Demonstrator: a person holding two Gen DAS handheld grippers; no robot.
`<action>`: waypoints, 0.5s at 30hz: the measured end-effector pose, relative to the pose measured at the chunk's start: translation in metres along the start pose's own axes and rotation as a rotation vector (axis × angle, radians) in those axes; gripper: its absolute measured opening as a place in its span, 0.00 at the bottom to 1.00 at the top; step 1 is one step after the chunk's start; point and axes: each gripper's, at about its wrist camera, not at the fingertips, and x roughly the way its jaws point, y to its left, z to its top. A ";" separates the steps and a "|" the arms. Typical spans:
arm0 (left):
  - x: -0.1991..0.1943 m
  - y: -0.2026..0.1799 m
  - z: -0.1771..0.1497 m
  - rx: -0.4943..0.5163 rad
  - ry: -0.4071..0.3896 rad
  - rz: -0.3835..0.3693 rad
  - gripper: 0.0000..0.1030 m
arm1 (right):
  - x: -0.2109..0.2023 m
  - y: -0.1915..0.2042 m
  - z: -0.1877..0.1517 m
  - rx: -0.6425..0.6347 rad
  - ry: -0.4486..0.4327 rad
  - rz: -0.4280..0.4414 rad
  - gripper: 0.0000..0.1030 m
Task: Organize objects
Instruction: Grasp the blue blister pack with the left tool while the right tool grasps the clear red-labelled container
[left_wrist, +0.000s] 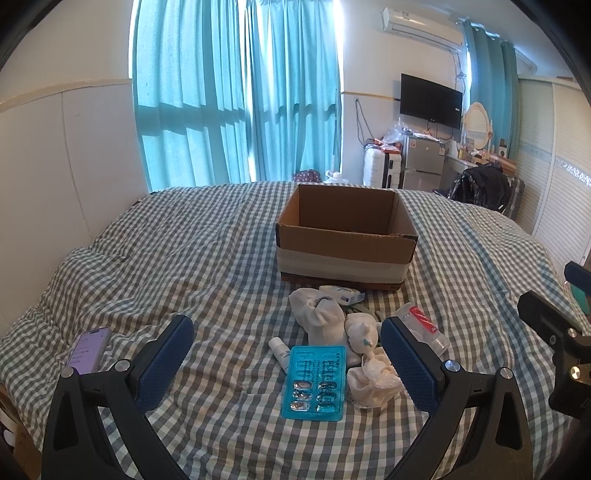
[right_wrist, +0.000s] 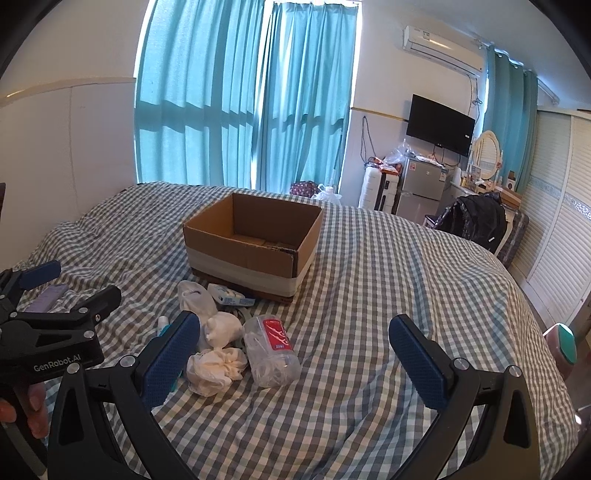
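An open cardboard box (left_wrist: 347, 236) (right_wrist: 255, 243) stands on the checked bed. In front of it lies a pile: white socks (left_wrist: 321, 317) (right_wrist: 195, 297), a teal blister pack (left_wrist: 314, 382), a small white tube (left_wrist: 280, 352), a crumpled white cloth (left_wrist: 373, 380) (right_wrist: 216, 369), a clear plastic jar with a red label (left_wrist: 424, 326) (right_wrist: 271, 349) and a small white-and-blue packet (left_wrist: 341, 294) (right_wrist: 229, 294). My left gripper (left_wrist: 288, 362) is open and empty, hovering over the blister pack. My right gripper (right_wrist: 295, 354) is open and empty, with the jar between its fingers.
A purple phone (left_wrist: 86, 350) (right_wrist: 50, 297) lies on the bed at the left. The other gripper shows in each view, the right one (left_wrist: 554, 332) and the left one (right_wrist: 48, 325). A wardrobe (right_wrist: 557, 229), a fridge (right_wrist: 421, 188) and curtains (right_wrist: 240, 103) line the room.
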 end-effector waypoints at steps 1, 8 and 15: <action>0.002 0.000 -0.001 0.001 0.007 0.005 1.00 | 0.001 0.000 0.001 -0.006 0.001 0.001 1.00; 0.027 -0.002 -0.017 0.020 0.091 0.046 1.00 | 0.020 -0.001 0.001 -0.051 0.037 0.023 1.00; 0.071 -0.015 -0.047 0.046 0.225 0.051 1.00 | 0.069 -0.009 -0.026 -0.056 0.163 0.041 1.00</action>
